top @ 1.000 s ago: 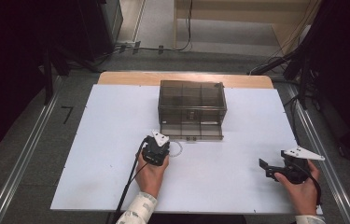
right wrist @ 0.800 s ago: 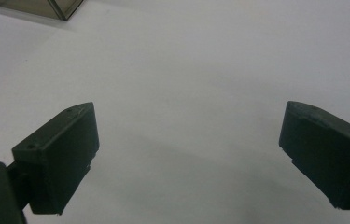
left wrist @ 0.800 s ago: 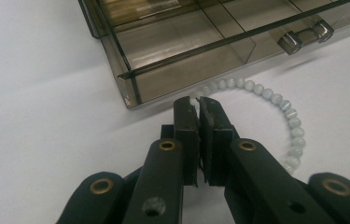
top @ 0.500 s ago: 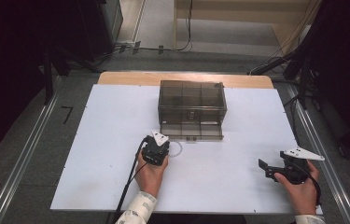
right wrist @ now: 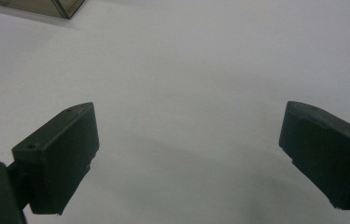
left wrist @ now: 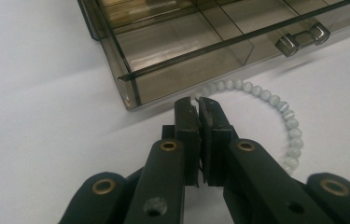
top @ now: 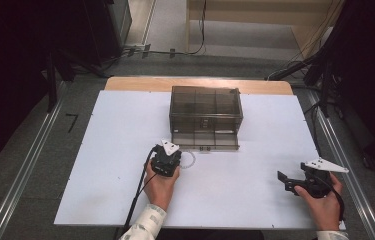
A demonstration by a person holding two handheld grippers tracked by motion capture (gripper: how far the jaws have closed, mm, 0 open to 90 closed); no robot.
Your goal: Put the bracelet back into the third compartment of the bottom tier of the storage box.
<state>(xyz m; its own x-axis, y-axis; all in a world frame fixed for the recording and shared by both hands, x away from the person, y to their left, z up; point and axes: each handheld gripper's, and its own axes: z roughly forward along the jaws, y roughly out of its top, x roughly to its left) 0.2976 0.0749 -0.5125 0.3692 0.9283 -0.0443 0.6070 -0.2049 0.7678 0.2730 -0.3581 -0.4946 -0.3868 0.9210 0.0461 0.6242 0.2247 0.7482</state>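
The left hand-held gripper [left wrist: 198, 105] pinches the white pearly bead bracelet [left wrist: 284, 114] just before the smoky plastic organiser's open drawer [left wrist: 200, 51]; right hand-held gripper [right wrist: 186, 154] gapes wide, well apart.

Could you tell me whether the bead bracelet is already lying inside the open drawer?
No, the bead bracelet lies on the white table in front of the drawer, pinched by the left gripper.

The bead bracelet [left wrist: 275, 100] runs behind the left gripper [left wrist: 199, 105] — its near arc is hidden by the black body. The smoky drawer box [left wrist: 172, 51] beyond the jaws is cropped at the frame's top.
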